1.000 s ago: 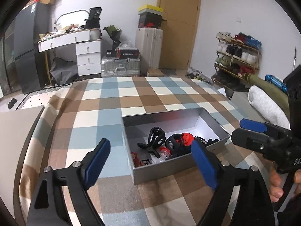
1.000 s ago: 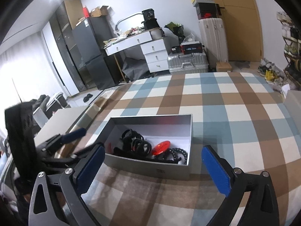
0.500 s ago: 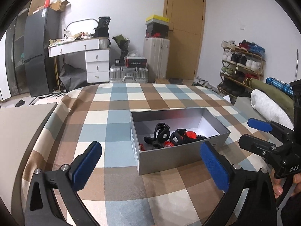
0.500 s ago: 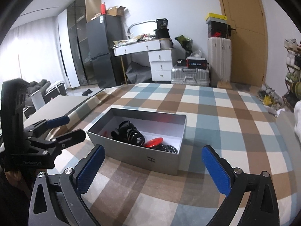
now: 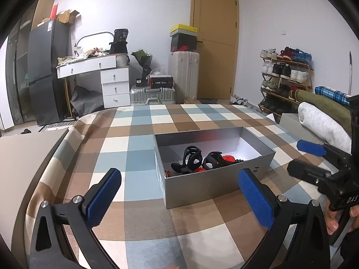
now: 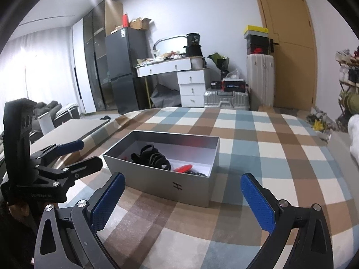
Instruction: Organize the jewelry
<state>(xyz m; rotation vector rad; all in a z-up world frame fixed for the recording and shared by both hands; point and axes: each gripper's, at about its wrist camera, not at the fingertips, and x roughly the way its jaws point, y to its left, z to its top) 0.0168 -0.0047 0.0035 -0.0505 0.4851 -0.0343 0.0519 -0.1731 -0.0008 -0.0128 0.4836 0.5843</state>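
An open grey box (image 5: 208, 186) stands on the checked tablecloth; it also shows in the right wrist view (image 6: 166, 182). Inside lie black hair claws (image 5: 193, 159), a red item (image 5: 227, 158) and a string of dark beads (image 6: 198, 173). My left gripper (image 5: 179, 192) is open and empty, held back from the box's near wall. My right gripper (image 6: 182, 198) is open and empty, also short of the box. Each gripper shows in the other's view: the right one (image 5: 307, 157) to the right of the box, the left one (image 6: 76, 154) to its left.
The checked tablecloth (image 5: 139, 139) covers the table. A grey board (image 6: 74, 127) lies at the table's left edge. Rolled bedding (image 5: 323, 121) sits to the right. A desk, suitcases, a fridge, a shoe rack and a door stand behind.
Both grippers have pulled back and tilted up, so the box looks farther and lower in each view. Both stay open and empty. The box's contents have not moved.
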